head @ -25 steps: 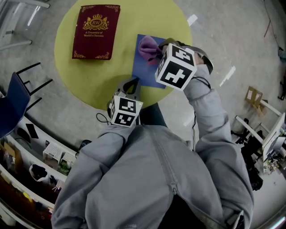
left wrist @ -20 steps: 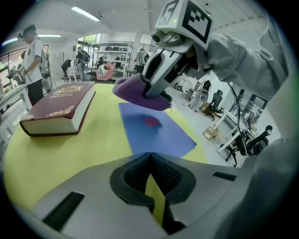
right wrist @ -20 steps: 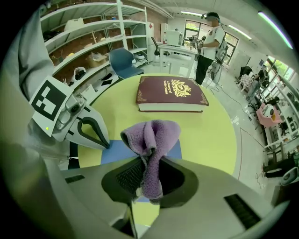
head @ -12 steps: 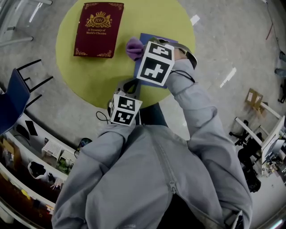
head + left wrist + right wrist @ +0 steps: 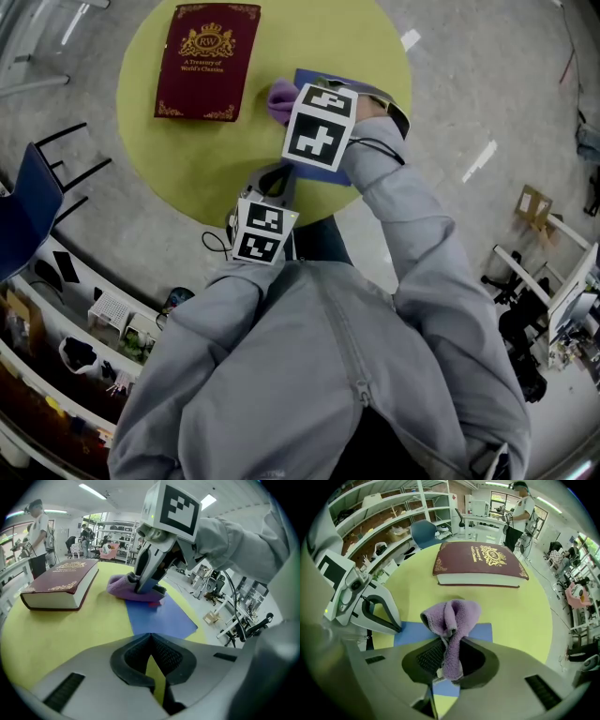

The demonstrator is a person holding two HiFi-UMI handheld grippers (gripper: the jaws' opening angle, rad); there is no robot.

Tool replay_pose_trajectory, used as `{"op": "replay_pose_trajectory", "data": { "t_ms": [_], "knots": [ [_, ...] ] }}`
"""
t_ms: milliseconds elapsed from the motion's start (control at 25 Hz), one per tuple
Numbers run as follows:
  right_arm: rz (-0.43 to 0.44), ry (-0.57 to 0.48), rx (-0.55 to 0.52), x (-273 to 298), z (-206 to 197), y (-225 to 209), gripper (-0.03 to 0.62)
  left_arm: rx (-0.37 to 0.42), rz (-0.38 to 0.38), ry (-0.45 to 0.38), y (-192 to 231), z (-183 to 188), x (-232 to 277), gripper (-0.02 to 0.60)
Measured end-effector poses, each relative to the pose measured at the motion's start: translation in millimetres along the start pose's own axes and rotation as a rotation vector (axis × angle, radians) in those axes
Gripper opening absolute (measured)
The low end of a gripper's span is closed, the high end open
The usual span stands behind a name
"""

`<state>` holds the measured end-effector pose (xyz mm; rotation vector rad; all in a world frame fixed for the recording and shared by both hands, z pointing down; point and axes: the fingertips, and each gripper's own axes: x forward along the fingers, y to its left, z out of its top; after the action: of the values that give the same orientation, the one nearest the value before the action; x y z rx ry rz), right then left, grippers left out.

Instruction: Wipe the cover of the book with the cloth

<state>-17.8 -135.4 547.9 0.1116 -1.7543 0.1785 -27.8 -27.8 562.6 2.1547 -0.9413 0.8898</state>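
While the person's grey sleeves [image 5: 412, 244] fill the lower half of the head view, the round yellow-green table [image 5: 187, 159] takes up the top of it, and everything of the task lies on that top. The dark red book [image 5: 207, 61] lies flat and closed on the far left part of the table, gold-printed cover up and nothing on it. To its right lies a thin blue mat [image 5: 159, 618], flat on the table and apart from the book by a strip of bare yellow-green.

The right gripper [image 5: 450, 653] reaches in over the mat under its marker cube [image 5: 319, 127]; its jaws are drawn in tight on the purple cloth [image 5: 452, 620], a fold of which runs down between the pads while the rest bunches out in front of the tips. Seen from the left gripper view, the cloth [image 5: 126, 587] sits low at the mat's edge nearest the book, partly over the mat and partly over bare table; it is just beside the book but does not touch it.

The left gripper [image 5: 151, 641] is near the table's edge closest to the person, by the mat's near corner; its jaws meet at the tips with nothing between them, only table showing through the small gap lower down.
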Motion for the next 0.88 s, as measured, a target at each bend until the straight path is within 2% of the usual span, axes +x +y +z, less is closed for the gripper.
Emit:
{"op": "replay_pose_trajectory", "data": {
  "t_ms": [880],
  "knots": [
    [-0.04,0.133,0.099,-14.7,-117.3,0.1,0.098,0.001,-0.003,-0.004,-1.0,-0.3,-1.3,0.017]
  ]
}}
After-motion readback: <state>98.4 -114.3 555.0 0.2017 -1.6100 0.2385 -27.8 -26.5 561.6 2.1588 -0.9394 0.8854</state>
